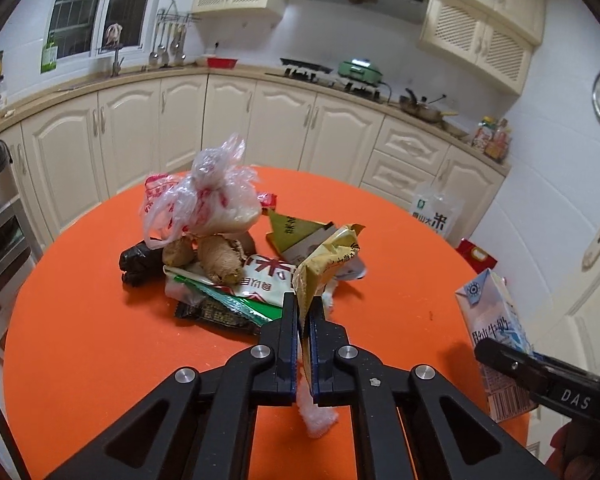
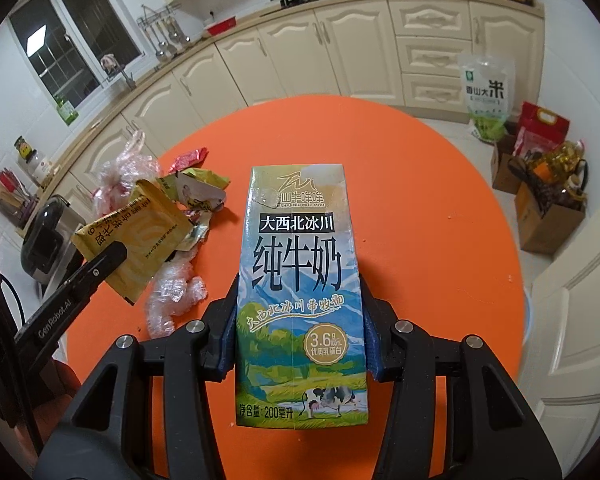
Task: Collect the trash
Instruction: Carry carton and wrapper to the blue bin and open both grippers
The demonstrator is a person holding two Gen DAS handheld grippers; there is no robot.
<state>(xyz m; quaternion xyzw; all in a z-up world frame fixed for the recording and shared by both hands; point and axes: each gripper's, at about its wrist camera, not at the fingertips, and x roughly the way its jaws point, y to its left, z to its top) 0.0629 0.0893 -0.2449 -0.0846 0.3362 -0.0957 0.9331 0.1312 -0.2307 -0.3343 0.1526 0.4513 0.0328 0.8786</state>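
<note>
My left gripper (image 1: pixel 302 300) is shut on a crumpled yellow wrapper (image 1: pixel 328 256) at the near edge of the trash pile. A scrap of clear plastic (image 1: pixel 316 412) hangs below its jaws. The pile on the orange round table (image 1: pixel 80 320) holds a tied plastic bag (image 1: pixel 216 200), ginger pieces (image 1: pixel 220 258), a black bag (image 1: pixel 138 262) and a green wrapper (image 1: pixel 236 304). My right gripper (image 2: pixel 299 280) is shut on an upright milk carton (image 2: pixel 296 220), held off to the right of the pile. In the right wrist view the yellow wrapper (image 2: pixel 140 240) sticks up at the left.
Cream kitchen cabinets (image 1: pixel 260 120) curve behind the table. On the floor to the right stand a rice bag (image 2: pixel 486 92) and cardboard boxes (image 2: pixel 548 216) with an oil bottle. A dark appliance (image 2: pixel 44 240) sits left of the table. A white door (image 2: pixel 572 320) is at the right.
</note>
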